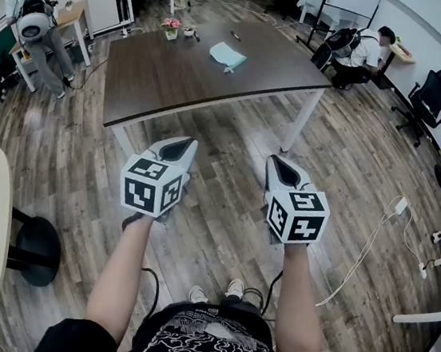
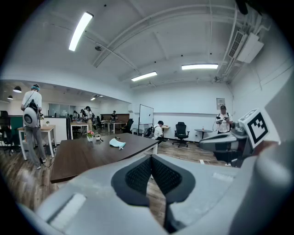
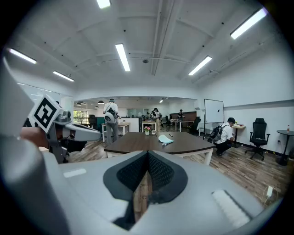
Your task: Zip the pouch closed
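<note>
So, the pouch [image 1: 227, 54] lies at upper centre of the head view on the table [image 1: 168, 84]. It is well ahead of the left gripper [image 1: 177, 151] and right gripper [image 1: 284, 171], roughly between them. Both grippers have jaws pressed together on nothing. The pouch's long axis is too small to tell.

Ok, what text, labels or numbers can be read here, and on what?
"DISTANCE": on the person's black shirt, upside down at the head view's bottom edge.
Cubes on the left tool and right tool: coded square markers only, no words.
Framed notice on the far wall, left gripper view: too small to read.
</note>
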{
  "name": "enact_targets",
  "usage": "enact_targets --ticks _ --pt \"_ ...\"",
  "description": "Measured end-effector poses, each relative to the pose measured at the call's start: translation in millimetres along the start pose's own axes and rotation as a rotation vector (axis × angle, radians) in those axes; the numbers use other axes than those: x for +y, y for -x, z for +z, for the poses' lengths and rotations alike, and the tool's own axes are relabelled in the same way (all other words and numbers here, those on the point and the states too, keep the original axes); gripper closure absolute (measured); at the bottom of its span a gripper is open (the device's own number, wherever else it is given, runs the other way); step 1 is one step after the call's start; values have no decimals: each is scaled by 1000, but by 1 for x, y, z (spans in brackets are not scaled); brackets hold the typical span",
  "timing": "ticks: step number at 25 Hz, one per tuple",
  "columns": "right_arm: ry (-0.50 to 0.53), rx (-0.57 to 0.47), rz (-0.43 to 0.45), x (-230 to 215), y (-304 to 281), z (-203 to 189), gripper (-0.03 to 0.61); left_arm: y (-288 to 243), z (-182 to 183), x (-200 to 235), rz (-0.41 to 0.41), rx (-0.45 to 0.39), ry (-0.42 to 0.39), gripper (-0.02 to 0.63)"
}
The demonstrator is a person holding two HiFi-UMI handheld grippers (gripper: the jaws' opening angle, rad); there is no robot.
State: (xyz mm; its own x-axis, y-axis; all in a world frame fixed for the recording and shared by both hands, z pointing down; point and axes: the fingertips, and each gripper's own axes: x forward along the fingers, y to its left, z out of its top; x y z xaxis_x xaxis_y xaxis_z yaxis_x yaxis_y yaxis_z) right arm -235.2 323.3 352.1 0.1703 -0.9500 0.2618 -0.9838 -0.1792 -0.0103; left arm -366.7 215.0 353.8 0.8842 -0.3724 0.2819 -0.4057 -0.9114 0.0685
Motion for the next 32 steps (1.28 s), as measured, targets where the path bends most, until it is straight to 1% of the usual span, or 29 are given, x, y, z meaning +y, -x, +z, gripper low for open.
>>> enact_targets --ticks 8,9,10,14,16,21,23,32 --pt "-12 -4 -14 -2 -9 -2 578 -10 -4 11 -4 3 5 609" --pt "-15 -6 -16 -4 -10 -2 577 -12 -3 12 -5 3 7 605" --pt "-18 -8 -18 -5 -11 -1 575 -13 -2 13 -6 3 8 587" --pt "-28 -6 -15 -14 -21 -1 555 -24 -2 17 -2 15 10 583" --pt "-32 -4 -14 -22 -29 -4 543 -34 -4 19 3 21 11 561" --pt "-33 4 17 -48 -57 -5 509 -67 -2 27 30 31 20 549" --pt "-31 7 34 -62 -69 -3 494 -83 2 29 43 34 27 534" --pt "-30 19 112 -130 -124 16 437 -153 28 37 114 43 56 512"
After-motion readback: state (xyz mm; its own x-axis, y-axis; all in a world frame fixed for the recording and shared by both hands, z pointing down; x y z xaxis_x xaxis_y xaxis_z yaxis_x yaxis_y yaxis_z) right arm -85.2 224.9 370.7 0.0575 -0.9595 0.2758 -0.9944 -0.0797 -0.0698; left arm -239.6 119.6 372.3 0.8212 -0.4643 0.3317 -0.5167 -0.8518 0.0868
